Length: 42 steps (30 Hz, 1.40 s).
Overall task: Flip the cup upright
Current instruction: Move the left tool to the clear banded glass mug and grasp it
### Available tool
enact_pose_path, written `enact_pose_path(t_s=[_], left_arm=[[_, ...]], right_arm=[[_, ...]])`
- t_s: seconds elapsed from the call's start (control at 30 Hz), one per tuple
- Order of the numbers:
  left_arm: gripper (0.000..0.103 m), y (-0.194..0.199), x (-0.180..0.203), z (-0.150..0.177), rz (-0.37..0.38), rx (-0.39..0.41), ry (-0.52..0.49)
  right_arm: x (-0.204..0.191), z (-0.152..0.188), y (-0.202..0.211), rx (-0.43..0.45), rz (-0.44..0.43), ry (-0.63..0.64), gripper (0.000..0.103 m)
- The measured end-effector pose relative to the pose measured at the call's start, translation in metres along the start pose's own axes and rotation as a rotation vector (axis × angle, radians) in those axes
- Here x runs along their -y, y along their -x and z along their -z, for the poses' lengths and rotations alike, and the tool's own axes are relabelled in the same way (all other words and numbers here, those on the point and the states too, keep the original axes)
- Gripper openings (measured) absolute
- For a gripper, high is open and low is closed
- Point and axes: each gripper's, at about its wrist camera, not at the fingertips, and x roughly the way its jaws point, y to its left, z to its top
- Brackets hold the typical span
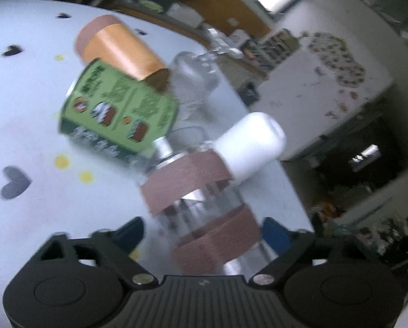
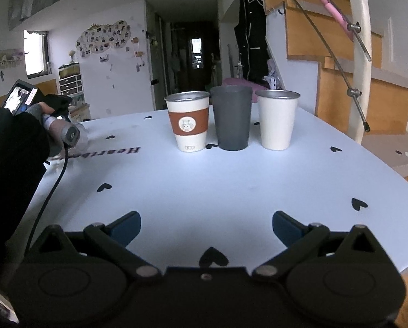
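In the left wrist view my left gripper (image 1: 204,235) is shut on a clear glass cup with two brown bands and a white handle (image 1: 204,207); the view is tilted and blurred, and the cup is held at a slant over the white table (image 1: 26,109). Beyond it stand a green printed cup (image 1: 119,109), an orange paper cup with a brown band (image 1: 119,49) and a clear glass cup (image 1: 195,82). In the right wrist view my right gripper (image 2: 206,227) is open and empty above the table, well short of three upright cups.
A white cup with a brown sleeve (image 2: 187,121), a dark grey cup (image 2: 231,117) and a plain white cup (image 2: 277,119) stand in a row at the table's far side. The other hand and its gripper (image 2: 61,131) are at the left. A stair rail (image 2: 359,54) is at the right.
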Motion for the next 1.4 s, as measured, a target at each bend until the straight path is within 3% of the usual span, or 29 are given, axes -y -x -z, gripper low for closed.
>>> enact_pose_path(t_s=[0.2,0.37,0.5,0.67,0.77,1.07,1.27,1.4], left_arm=[[0.075,0.005,-0.01,-0.011,0.053,-0.093,0.02],[0.052,0.023,-0.026,-0.024,0.12,-0.185,-0.024],[0.05,0.023,-0.035,-0.032,0.138,-0.245,-0.031],[0.075,0.019,-0.036,-0.029,0.154,-0.227,0.033],[0.081,0.015,-0.027,-0.021,0.163,-0.22,0.042],[0.088,-0.021,-0.002,-0.01,0.065,-0.18,0.068],[0.093,-0.029,-0.006,-0.014,0.038,-0.133,0.151],[0.084,-0.031,-0.014,-0.02,0.05,-0.15,0.171]], right_arm=[[-0.001,0.0,0.003,0.008,0.002,-0.001,0.103],[-0.004,-0.001,0.004,0.012,-0.015,-0.003,0.103],[-0.013,-0.002,0.006,0.017,-0.045,0.01,0.103],[-0.022,-0.004,0.01,0.029,-0.053,0.033,0.103],[-0.023,-0.004,0.008,0.024,-0.044,0.035,0.103],[-0.013,0.0,0.001,-0.003,-0.012,0.024,0.103],[-0.009,0.002,-0.007,-0.028,-0.005,0.016,0.103],[-0.011,0.002,-0.009,-0.035,-0.008,0.02,0.103]])
